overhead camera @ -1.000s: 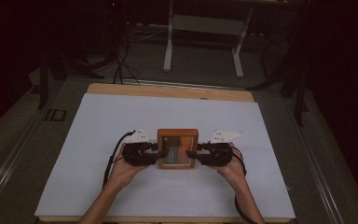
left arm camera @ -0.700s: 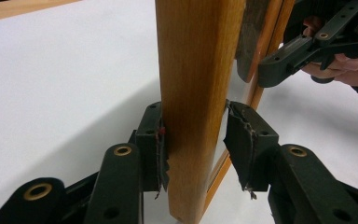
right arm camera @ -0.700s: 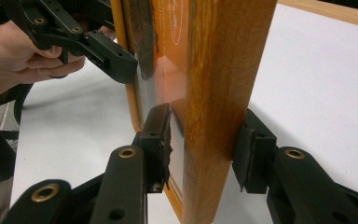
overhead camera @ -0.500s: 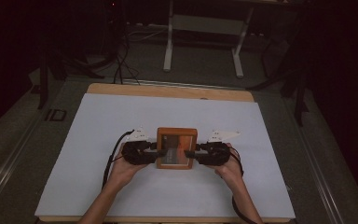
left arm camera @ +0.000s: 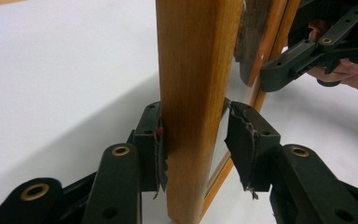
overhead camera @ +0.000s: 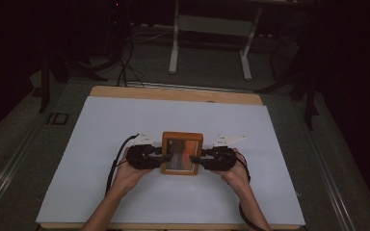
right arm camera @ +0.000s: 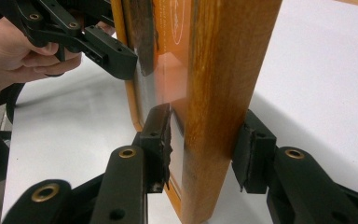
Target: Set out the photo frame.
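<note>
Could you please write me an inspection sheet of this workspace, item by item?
Surface: white sheet over a wooden table, bare apart from the work.
Job's things: wooden frame with a glass pane, standing on edge between the two grippers.
Clutter: nothing seen.
Grippers: left gripper straddles the frame's left edge, one pad touching, the other standing off, its jaws having just been opening; right gripper clamps the right edge, both pads on it.
Cables: one black cable loops from the left gripper; another trails under the right forearm.
Surroundings: dark room, table legs and floor cables behind.
</note>
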The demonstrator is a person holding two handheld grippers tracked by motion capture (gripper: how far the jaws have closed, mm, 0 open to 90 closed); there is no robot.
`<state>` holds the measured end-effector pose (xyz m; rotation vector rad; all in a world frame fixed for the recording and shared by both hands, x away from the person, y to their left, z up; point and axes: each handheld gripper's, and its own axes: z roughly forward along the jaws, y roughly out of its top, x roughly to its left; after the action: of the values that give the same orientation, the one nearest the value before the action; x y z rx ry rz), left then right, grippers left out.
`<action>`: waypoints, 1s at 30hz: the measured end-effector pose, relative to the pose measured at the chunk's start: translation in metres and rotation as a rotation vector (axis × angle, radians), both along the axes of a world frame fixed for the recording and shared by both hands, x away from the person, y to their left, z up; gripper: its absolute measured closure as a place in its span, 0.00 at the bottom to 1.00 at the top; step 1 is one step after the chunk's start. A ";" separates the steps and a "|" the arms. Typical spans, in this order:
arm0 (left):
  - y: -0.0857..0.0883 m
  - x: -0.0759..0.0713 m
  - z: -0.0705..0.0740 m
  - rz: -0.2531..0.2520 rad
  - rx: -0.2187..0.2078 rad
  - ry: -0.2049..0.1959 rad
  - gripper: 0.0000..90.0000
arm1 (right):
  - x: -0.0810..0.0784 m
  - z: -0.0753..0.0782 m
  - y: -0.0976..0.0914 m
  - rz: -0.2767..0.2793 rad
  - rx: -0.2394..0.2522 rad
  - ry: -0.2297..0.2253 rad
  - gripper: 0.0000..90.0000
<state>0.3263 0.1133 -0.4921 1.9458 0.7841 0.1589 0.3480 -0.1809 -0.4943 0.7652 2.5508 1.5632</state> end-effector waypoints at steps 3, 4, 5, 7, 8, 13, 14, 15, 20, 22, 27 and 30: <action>0.001 0.002 -0.002 -0.003 -0.008 0.013 0.65 | 0.000 -0.001 0.001 -0.003 -0.006 0.002 0.68; 0.002 0.003 -0.002 -0.002 -0.013 0.016 0.65 | 0.001 -0.001 0.001 -0.003 -0.003 0.004 0.68; 0.002 0.003 -0.003 -0.002 -0.015 0.018 0.65 | 0.001 -0.001 0.001 -0.004 -0.002 0.006 0.68; 0.002 0.004 -0.003 0.000 -0.021 0.021 0.65 | 0.002 -0.002 0.000 -0.005 0.000 0.006 0.68; 0.002 0.005 -0.004 0.003 -0.023 0.025 0.65 | 0.002 -0.003 0.000 -0.004 0.005 0.010 0.68; 0.002 0.008 -0.005 0.017 -0.038 0.039 0.65 | 0.005 -0.005 -0.001 -0.016 0.018 0.023 0.68; 0.002 0.009 -0.006 0.021 -0.040 0.041 0.65 | 0.006 -0.005 0.000 -0.020 0.020 0.026 0.67; 0.002 0.009 -0.006 0.021 -0.040 0.041 0.65 | 0.006 -0.005 0.000 -0.020 0.020 0.026 0.67; 0.002 0.012 -0.008 0.043 -0.058 0.054 0.65 | 0.010 -0.008 0.000 -0.042 0.027 0.038 0.66; 0.002 0.013 -0.009 0.047 -0.062 0.056 0.65 | 0.010 -0.008 0.001 -0.049 0.028 0.043 0.66; 0.001 0.014 -0.010 0.053 -0.064 0.062 0.64 | 0.012 -0.009 0.001 -0.057 0.032 0.050 0.66; 0.001 0.013 -0.009 0.055 -0.062 0.069 0.64 | 0.011 -0.009 0.002 -0.055 0.031 0.048 0.65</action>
<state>0.3396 0.1145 -0.5012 1.8804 0.8783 0.1003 0.3593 -0.1794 -0.5030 0.8795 2.5206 1.5904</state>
